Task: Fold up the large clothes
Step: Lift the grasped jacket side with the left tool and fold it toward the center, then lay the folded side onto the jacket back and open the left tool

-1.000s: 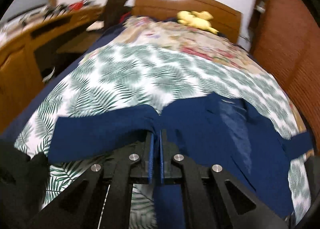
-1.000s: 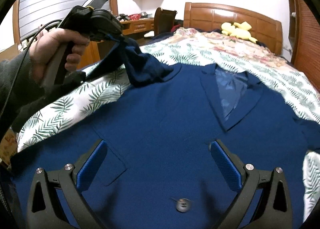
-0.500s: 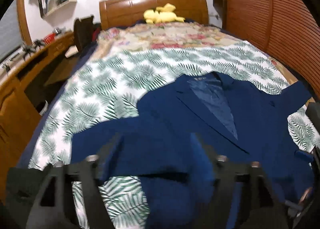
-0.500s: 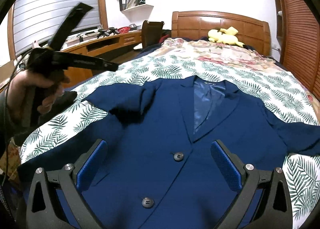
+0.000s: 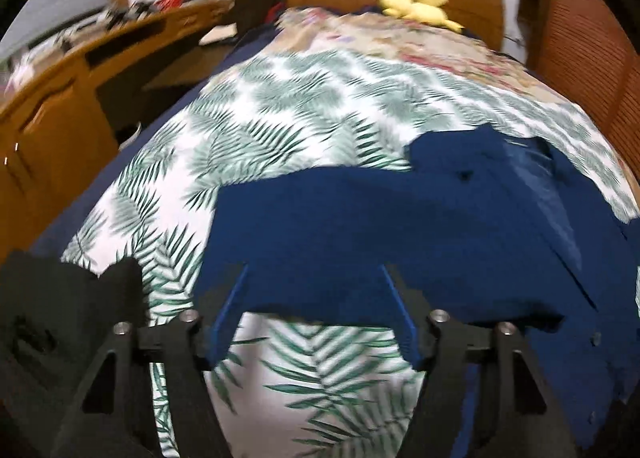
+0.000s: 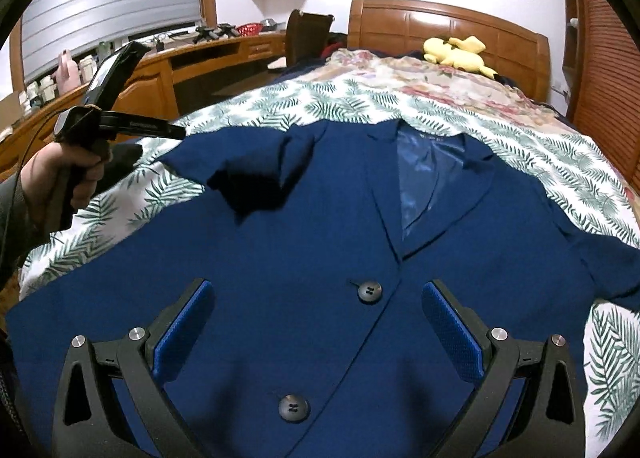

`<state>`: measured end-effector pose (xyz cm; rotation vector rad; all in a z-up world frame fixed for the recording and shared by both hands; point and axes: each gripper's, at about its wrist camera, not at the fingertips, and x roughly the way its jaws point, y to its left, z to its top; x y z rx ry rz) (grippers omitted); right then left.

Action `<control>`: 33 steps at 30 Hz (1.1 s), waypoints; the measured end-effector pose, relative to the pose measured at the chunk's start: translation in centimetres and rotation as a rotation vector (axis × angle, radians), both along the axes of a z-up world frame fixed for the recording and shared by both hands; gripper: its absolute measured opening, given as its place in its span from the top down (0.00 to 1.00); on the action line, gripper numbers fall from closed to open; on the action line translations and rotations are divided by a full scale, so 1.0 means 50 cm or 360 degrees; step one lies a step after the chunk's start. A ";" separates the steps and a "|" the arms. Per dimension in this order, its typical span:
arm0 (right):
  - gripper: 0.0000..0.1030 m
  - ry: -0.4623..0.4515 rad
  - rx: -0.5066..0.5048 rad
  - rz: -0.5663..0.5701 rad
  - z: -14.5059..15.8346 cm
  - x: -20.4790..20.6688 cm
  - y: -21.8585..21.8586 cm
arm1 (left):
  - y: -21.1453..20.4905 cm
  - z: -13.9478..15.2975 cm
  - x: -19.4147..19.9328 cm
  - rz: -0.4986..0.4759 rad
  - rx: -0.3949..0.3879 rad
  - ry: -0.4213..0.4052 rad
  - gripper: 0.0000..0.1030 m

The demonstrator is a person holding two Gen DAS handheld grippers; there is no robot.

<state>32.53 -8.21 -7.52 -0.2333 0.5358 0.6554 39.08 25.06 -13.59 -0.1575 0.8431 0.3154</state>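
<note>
Navy jacket (image 5: 400,225) lies beneath the closing, empty left tool (image 5: 316,310).

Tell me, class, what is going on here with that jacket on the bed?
A person is folding a navy jacket spread face up on a leaf-print bedspread, a claw in each hand. One sleeve lies folded in over the chest. The left claw hangs beside that sleeve, its jaws closing with nothing between them. The right claw hovers open over the buttoned front, gripping nothing.

The jacket (image 6: 304,258) lies on the bed (image 6: 560,161), plush toy (image 6: 456,51) seemingly behind by the headboard (image 6: 440,21).
</note>
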 end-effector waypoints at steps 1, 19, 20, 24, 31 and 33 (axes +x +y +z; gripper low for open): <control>0.00 0.0006 -0.0009 -0.0003 -0.005 0.005 0.005 | 0.011 -0.006 0.000 0.0019 -0.0005 0.0003 0.39; 0.00 0.0014 -0.0043 0.0011 -0.010 0.007 0.001 | 0.091 -0.073 0.005 0.0144 -0.0162 0.0084 0.87; 0.00 0.0010 -0.0042 0.0012 -0.010 0.006 0.002 | 0.084 -0.061 0.007 0.0154 -0.0091 0.0078 0.91; 0.00 -0.0011 -0.0038 0.0022 -0.006 -0.005 -0.003 | 0.037 0.001 0.008 0.0127 0.0085 -0.0008 0.96; 0.00 -0.0066 0.0015 0.0017 0.023 -0.025 -0.034 | -0.059 0.103 0.005 -0.0008 0.0153 -0.0133 0.97; 0.00 -0.0085 0.0023 0.0007 0.028 -0.034 -0.053 | -0.112 0.140 -0.004 -0.0081 0.0176 -0.0193 0.97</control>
